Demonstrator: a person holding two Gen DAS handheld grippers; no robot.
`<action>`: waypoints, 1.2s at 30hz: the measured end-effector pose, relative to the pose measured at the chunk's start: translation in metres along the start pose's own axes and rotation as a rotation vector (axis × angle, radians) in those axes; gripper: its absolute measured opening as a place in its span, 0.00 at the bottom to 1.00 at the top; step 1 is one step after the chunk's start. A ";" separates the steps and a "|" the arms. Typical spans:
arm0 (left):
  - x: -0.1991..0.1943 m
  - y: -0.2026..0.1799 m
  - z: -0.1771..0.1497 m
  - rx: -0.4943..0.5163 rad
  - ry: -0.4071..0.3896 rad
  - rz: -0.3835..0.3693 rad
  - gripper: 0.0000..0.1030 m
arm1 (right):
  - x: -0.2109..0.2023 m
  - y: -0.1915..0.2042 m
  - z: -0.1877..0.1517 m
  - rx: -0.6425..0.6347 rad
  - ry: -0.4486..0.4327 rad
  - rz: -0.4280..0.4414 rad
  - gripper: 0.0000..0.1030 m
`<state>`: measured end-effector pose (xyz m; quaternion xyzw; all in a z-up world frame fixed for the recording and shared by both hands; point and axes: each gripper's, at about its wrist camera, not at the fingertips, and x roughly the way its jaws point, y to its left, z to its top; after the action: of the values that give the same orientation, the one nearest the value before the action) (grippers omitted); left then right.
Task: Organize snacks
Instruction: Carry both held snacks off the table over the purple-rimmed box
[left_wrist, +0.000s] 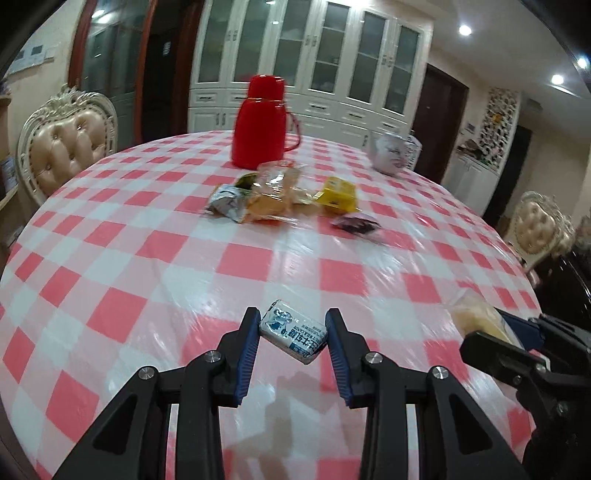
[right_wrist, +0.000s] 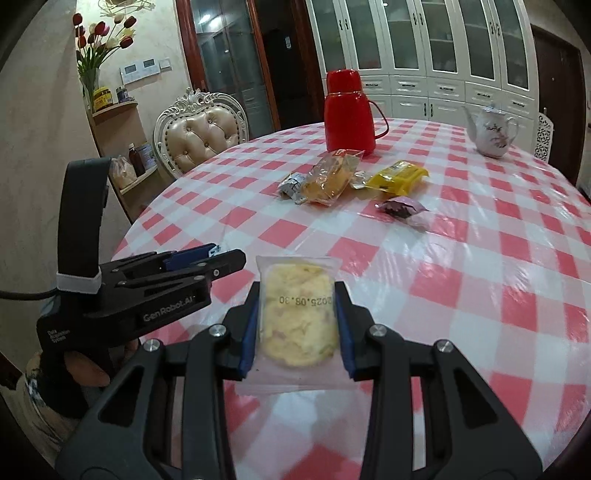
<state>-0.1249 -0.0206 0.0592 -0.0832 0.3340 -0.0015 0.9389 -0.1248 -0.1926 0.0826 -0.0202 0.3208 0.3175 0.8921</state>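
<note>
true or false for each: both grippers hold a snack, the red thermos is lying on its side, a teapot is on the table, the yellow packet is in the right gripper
1. Both grippers hold a snack. True: the left gripper clamps a small white-and-blue wrapped candy; the right gripper clamps a clear packet with a pale yellow cake.
2. The red plastic thermos lies on its side. False: it stands upright.
3. A white patterned teapot is on the table. True.
4. The bright yellow packet is in the right gripper. False: it lies on the pink-and-white checked tablecloth.

On the counter (right_wrist: 480, 295), the flask (right_wrist: 349, 110) stands far behind the snack pile (right_wrist: 332, 179); the teapot (right_wrist: 491, 129) sits far right.
</note>
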 end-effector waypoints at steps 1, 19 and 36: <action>-0.003 -0.003 -0.003 0.008 -0.001 -0.005 0.36 | -0.003 0.001 -0.002 -0.002 0.002 -0.005 0.39; -0.025 -0.068 -0.048 0.185 0.038 -0.095 0.36 | -0.061 -0.011 -0.053 -0.075 0.085 -0.064 0.39; -0.039 -0.182 -0.073 0.434 0.109 -0.280 0.36 | -0.143 -0.076 -0.092 -0.079 0.155 -0.263 0.39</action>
<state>-0.1915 -0.2089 0.0562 0.0751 0.3612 -0.2078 0.9060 -0.2172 -0.3550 0.0806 -0.1218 0.3706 0.2079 0.8970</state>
